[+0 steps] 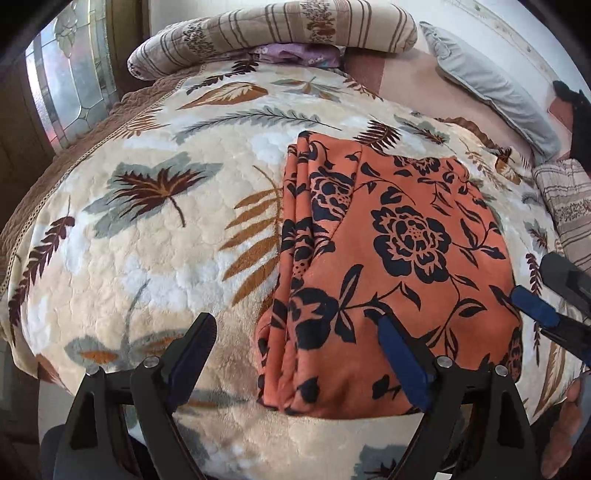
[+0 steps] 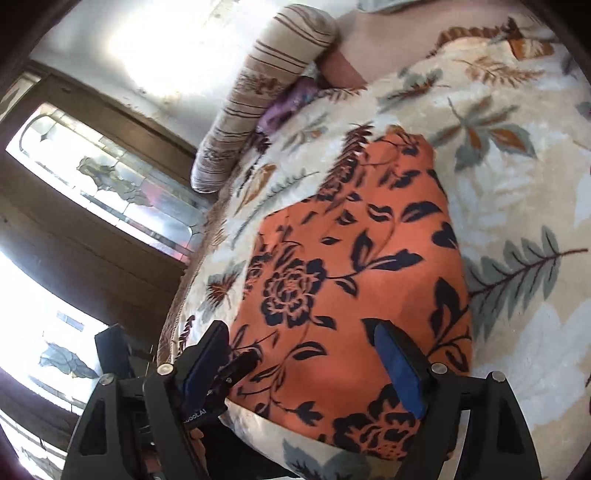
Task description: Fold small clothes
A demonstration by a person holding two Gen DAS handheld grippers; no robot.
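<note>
Leaf-print blanket [image 1: 155, 258] covers the bed, bare on both sides of the folded orange floral garment [image 1: 399, 258], which lies flat. Left gripper [image 1: 299, 354] gapes wide at its near edge; right gripper [image 2: 306, 365] likewise, empty, above it.

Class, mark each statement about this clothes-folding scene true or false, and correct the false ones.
1. The orange floral garment lies folded on the leaf-print blanket. True.
2. The left gripper is clamped on the garment. False: its jaws stand open and hold nothing.
3. The right gripper is open, with no cloth pinched between its fingers. True.
4. The garment is plain blue. False: it is orange with dark flowers.
5. A striped pillow lies at the far end of the bed. True.
</note>
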